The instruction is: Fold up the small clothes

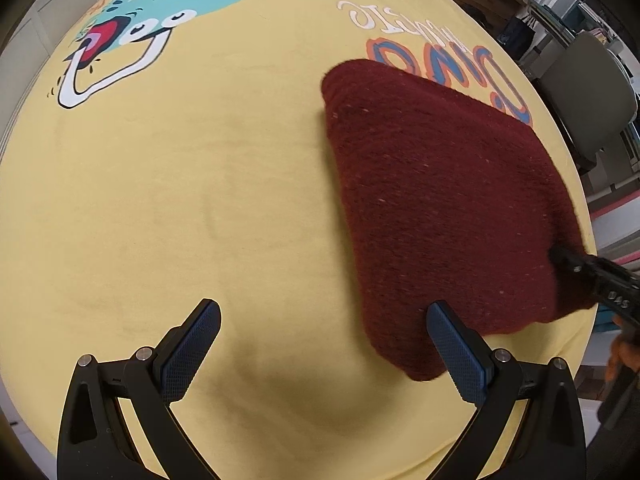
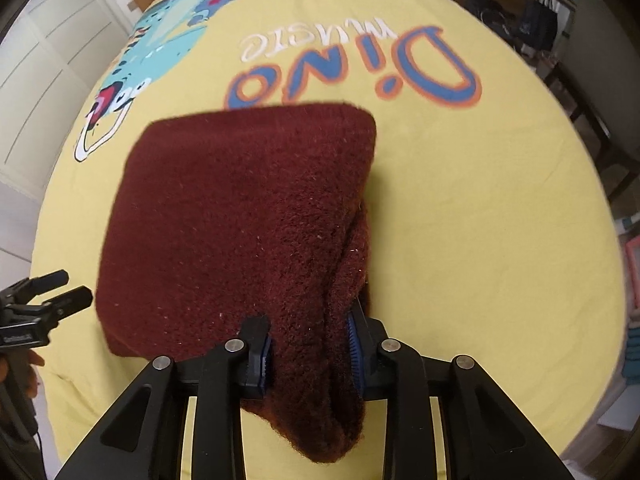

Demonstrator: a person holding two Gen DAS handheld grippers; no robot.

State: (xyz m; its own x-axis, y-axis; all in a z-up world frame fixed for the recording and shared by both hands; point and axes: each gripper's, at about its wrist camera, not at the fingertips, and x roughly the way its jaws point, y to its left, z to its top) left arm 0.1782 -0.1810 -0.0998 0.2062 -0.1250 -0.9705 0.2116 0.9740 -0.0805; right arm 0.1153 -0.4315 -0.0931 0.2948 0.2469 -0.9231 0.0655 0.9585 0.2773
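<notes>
**Thick knit bunched in the right jaws**

The right gripper [image 2: 310,354] is clamped on a bunched edge of the dark red, fuzzy knitted garment [image 2: 240,216], which spreads ahead of it across the yellow dinosaur-print cloth [image 2: 480,208]. It looks soft, bulky and floppy; doubled edges likely give the surest hold. The left gripper [image 1: 322,344] stands wide and empty, the knit just beside its right finger. Nothing blocks either.

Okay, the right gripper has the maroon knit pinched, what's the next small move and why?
Probably carry the pinched edge across the maroon knit: the right gripper is shut on a bunched edge, and the left gripper hangs open over the yellow cloth, holding nothing.
</notes>
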